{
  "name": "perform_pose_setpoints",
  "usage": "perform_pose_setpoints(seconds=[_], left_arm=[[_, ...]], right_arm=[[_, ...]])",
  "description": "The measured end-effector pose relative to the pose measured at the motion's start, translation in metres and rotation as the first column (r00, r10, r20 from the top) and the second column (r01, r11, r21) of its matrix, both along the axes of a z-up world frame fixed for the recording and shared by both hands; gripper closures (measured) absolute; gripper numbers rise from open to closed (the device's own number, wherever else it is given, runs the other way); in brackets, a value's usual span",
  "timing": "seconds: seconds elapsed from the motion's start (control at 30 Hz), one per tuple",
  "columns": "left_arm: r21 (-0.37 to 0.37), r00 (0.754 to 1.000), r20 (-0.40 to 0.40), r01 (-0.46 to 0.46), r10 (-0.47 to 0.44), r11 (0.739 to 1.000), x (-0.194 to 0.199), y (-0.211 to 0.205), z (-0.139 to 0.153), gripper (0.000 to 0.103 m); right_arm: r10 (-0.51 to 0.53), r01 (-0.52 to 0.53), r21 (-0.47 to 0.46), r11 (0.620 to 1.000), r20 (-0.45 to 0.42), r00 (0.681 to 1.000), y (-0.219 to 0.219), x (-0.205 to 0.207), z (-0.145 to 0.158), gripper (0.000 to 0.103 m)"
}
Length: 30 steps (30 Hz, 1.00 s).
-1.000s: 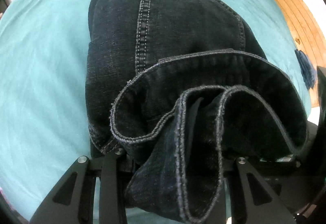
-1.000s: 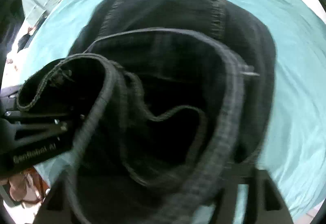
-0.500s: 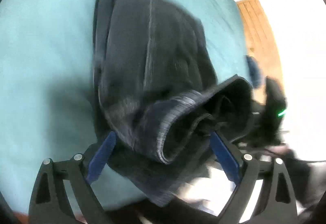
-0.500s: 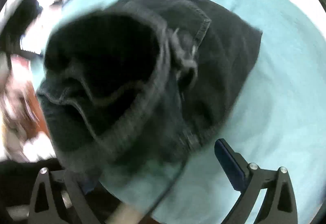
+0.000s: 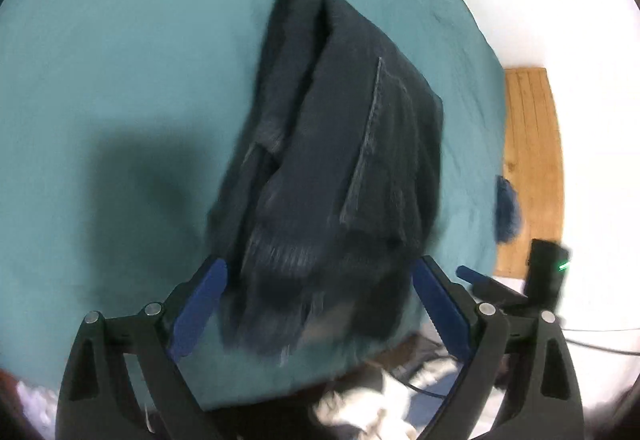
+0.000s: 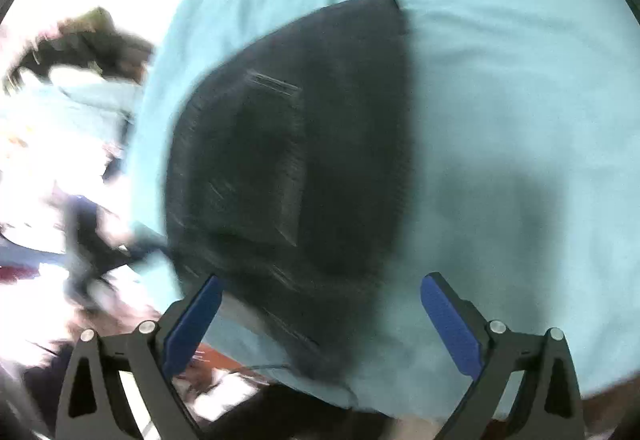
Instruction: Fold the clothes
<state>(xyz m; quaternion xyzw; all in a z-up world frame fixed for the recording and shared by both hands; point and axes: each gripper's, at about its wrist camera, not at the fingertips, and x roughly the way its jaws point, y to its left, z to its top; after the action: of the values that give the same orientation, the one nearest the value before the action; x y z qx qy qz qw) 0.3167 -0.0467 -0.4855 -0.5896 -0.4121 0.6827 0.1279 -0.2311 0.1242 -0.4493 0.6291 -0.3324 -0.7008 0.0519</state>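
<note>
Dark blue folded jeans (image 5: 340, 144) lie in a stack on the teal bed sheet (image 5: 120, 60), a back pocket seam facing up. My left gripper (image 5: 320, 280) is open, its blue pads wide apart on either side of the jeans' near edge, not pressing on the cloth. In the right wrist view the same jeans (image 6: 304, 144) lie on the sheet (image 6: 500, 60), blurred by motion. My right gripper (image 6: 324, 296) is open too, with the near end of the jeans below its spread fingers. The other gripper (image 5: 532, 276) shows at the right edge of the left wrist view.
The bed's near edge runs just below both grippers. A wooden floor strip (image 5: 532, 160) and a small dark blue cloth (image 5: 508, 212) lie beyond the bed's right side. Blurred clutter and clothing (image 6: 68, 112) sit off the bed's left side.
Both grippers let go of the jeans' leg ends and opened wide. The lifted ends dropped flat onto the folded stack. Both grippers have drawn back toward the bed's near edge.
</note>
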Motion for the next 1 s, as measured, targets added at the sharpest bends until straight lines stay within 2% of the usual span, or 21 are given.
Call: perform_pose_setpoints(seconds=[0.07,0.1,0.17,0.2,0.23,0.3,0.33,0.37,0.4,0.47,0.5,0.57,0.6,0.7,0.73,0.83,0.87,0.9,0.93,0.97,1.0], left_arm=[[-0.065,0.995,0.075,0.065,-0.060,0.996,0.008,0.022,-0.032,0.007],[-0.072,0.992,0.103,0.083,-0.075,0.994,0.021,0.028,-0.045,0.006],[-0.073,0.990,0.118,0.081,-0.072,0.994,0.042,0.029,-0.055,0.003],[-0.068,0.993,0.102,0.063,-0.056,0.996,0.051,0.026,-0.051,0.003],[-0.102,0.988,0.143,0.081,-0.066,0.991,0.052,0.022,-0.039,0.003],[-0.210,0.978,0.173,0.151,-0.115,0.966,0.047,0.016,-0.012,0.004],[-0.263,0.981,0.139,0.165,-0.132,0.950,0.044,0.010,0.010,0.003],[-0.367,0.984,0.108,0.169,-0.139,0.915,0.038,0.004,0.031,0.003],[-0.475,0.986,0.080,0.166,-0.146,0.864,0.032,-0.002,0.052,0.002],[-0.636,0.988,0.063,0.147,-0.138,0.758,0.003,-0.013,0.068,0.000],[-0.651,0.990,0.054,0.135,-0.131,0.747,-0.011,-0.018,0.069,0.000],[-0.597,0.994,0.036,0.101,-0.099,0.796,-0.045,-0.027,0.066,0.001],[-0.577,0.997,0.039,0.081,-0.072,0.813,-0.063,-0.029,0.066,0.001],[-0.501,0.998,-0.057,-0.027,-0.002,0.865,-0.101,-0.058,0.087,0.000],[-0.468,0.997,-0.075,-0.042,0.008,0.883,-0.112,-0.060,0.088,0.000],[-0.400,0.998,-0.053,-0.037,0.017,0.916,-0.144,-0.053,0.073,0.002],[-0.358,0.999,-0.018,-0.032,0.027,0.933,-0.153,-0.053,0.060,0.010],[-0.324,0.999,0.002,-0.031,0.033,0.945,-0.156,-0.045,0.061,0.016],[-0.314,0.999,0.020,-0.018,0.025,0.949,-0.160,-0.041,0.053,0.026],[-0.307,0.999,0.038,-0.003,0.015,0.952,-0.164,-0.039,0.044,0.038],[-0.299,0.999,0.039,0.006,0.006,0.954,-0.164,-0.038,0.041,0.044]], right_arm=[[0.070,-0.078,0.045,0.996,0.161,0.985,-0.015,-0.016,-0.039,0.002],[0.141,-0.181,0.103,0.978,0.311,0.940,-0.026,-0.015,-0.064,0.002],[0.237,-0.322,0.154,0.934,0.407,0.882,-0.042,-0.007,-0.077,0.002],[0.241,-0.332,0.190,0.924,0.382,0.892,-0.042,-0.004,-0.067,0.002],[0.242,-0.332,0.229,0.915,0.348,0.906,-0.041,-0.002,-0.054,0.002],[0.198,-0.266,0.302,0.915,0.237,0.951,-0.024,-0.007,-0.023,0.001],[0.173,-0.223,0.319,0.921,0.178,0.969,-0.015,-0.011,-0.011,0.001],[0.149,-0.177,0.320,0.931,0.110,0.983,-0.003,-0.020,-0.001,0.001],[0.126,-0.151,0.320,0.935,0.096,0.987,0.004,-0.031,0.000,0.001],[0.083,-0.108,0.331,0.938,0.087,0.993,0.015,-0.054,-0.003,0.001],[0.088,-0.107,0.331,0.937,0.073,0.993,0.015,-0.069,-0.006,0.001],[0.041,-0.072,0.368,0.927,0.092,0.995,0.016,-0.089,-0.017,0.001],[0.022,-0.051,0.357,0.933,0.083,0.996,0.015,-0.096,-0.018,0.001],[0.006,-0.011,0.261,0.965,0.021,1.000,0.001,-0.115,-0.017,0.001],[0.009,-0.014,0.266,0.964,0.018,1.000,-0.005,-0.121,-0.017,0.001],[0.021,-0.023,0.308,0.951,0.012,1.000,-0.025,-0.137,-0.021,0.007],[0.022,-0.025,0.298,0.954,0.012,1.000,-0.030,-0.142,-0.023,0.009],[0.024,-0.026,0.287,0.958,0.012,1.000,-0.036,-0.147,-0.026,0.010],[0.025,-0.028,0.295,0.955,0.014,1.000,-0.040,-0.151,-0.027,0.013],[0.033,-0.033,0.304,0.952,0.007,0.999,-0.045,-0.154,-0.027,0.022],[0.044,-0.041,0.335,0.941,-0.001,0.999,-0.051,-0.158,-0.027,0.031]])
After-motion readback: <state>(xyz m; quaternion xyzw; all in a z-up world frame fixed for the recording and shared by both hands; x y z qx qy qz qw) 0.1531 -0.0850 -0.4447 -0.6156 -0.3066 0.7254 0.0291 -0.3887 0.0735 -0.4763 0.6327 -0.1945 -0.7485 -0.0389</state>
